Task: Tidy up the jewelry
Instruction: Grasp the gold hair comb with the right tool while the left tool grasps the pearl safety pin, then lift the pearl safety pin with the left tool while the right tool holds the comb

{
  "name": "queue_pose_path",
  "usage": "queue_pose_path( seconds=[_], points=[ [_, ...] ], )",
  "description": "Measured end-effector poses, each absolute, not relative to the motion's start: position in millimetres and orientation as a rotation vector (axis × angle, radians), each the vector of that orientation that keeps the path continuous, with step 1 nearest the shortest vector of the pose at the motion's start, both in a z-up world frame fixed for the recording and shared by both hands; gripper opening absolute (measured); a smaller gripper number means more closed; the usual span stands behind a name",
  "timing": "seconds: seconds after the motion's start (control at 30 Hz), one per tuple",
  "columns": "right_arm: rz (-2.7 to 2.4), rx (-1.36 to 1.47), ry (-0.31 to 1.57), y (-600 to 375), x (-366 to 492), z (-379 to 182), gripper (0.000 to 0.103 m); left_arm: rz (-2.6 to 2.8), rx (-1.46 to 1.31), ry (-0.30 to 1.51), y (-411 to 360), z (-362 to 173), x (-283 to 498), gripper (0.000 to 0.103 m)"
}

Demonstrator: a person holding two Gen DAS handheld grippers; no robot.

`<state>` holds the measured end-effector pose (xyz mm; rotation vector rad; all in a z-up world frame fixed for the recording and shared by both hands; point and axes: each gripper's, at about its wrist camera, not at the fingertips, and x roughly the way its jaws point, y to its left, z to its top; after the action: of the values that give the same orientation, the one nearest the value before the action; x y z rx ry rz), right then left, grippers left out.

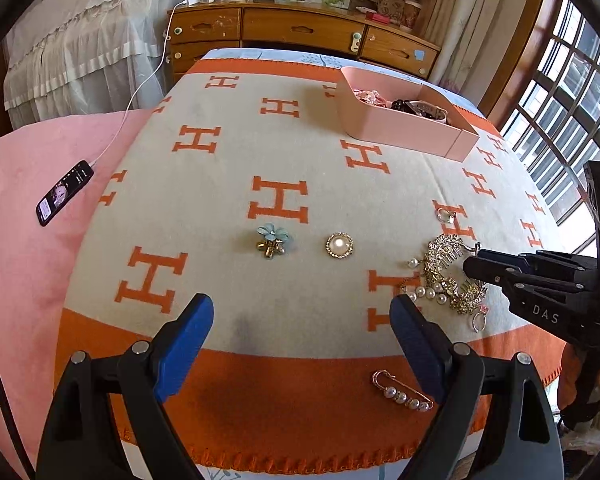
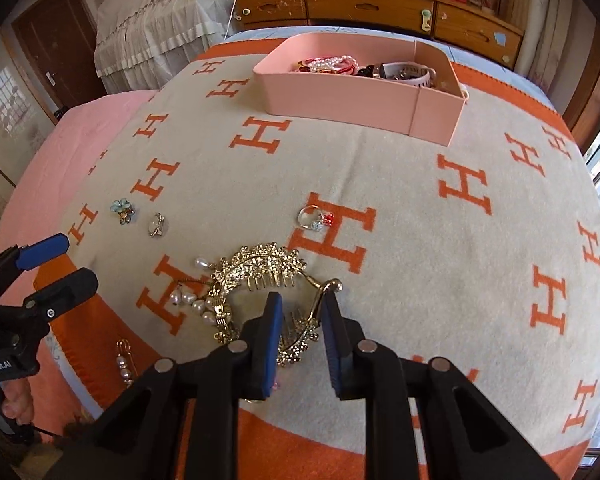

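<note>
Across the left wrist view, an orange blanket (image 1: 284, 160) patterned with "H" letters covers the bed; left tongs (image 1: 302, 340) stand wide apart, holding nothing. "DAS" reads on the right tongs (image 1: 470, 266), which meet the gold tiara comb (image 1: 452, 276). Right wrist view: right tongs (image 2: 300, 312) straddle the comb's rim, narrowly parted, pads apparently not yet pressing it; its arc curves left to right, teeth toward the camera. "enRobot.AI" marks the other tool
</note>
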<state>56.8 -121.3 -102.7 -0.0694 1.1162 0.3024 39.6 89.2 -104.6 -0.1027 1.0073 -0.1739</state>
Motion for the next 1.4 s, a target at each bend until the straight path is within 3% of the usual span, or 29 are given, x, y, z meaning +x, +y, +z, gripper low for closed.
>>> queue_pose_path(
  seconds=[0.3, 0.6, 0.7, 1.07, 1.1, 1.17, 1.2, 1.23, 1.4],
  points=[
    [0.319, 0.098, 1.078, -155.2, 53.8, -98.6, 0.005, -0.252, -0.106, 1.034, 86.6, -110.2, 35.7, 0.088],
    [0.292, 0.189, 1.051, -179.2, 49.0, -97.4, 0.005, -0.306, -0.117, 1.093, 77.9, -113.7, 25.7, 0.088],
    [0.283, 0.213, 1.035, -186.7, 47.2, -96.7, 0.005, -0.339, -0.121, 1.132, 72.5, -113.5, 18.1, 0.08],
    [0.308, 0.262, 1.018, -201.1, 42.2, -100.8, 0.005, -0.391, -0.155, 1.257, 45.2, -123.5, 7.6, 0.074],
    [0.312, 0.266, 1.016, -202.7, 41.4, -101.0, 0.005, -0.389, -0.159, 1.257, 42.4, -123.5, 10.4, 0.073],
    [0.315, 0.275, 1.015, -206.8, 40.1, -101.7, 0.005, -0.388, -0.141, 1.25, 34.0, -122.9, 14.8, 0.055],
    [0.315, 0.278, 1.016, -208.8, 39.3, -102.4, 0.005, -0.387, -0.124, 1.248, 28.6, -122.9, 17.0, 0.037],
    [0.313, 0.28, 1.017, -210.8, 38.6, -103.0, 0.005, -0.391, -0.109, 1.25, 23.6, -123.4, 19.2, 0.026],
    [0.301, 0.302, 1.013, -223.4, 34.6, -104.9, 0.006, -0.404, -0.039, 1.232, 2.1, -120.8, 23.7, 0.025]
  ],
)
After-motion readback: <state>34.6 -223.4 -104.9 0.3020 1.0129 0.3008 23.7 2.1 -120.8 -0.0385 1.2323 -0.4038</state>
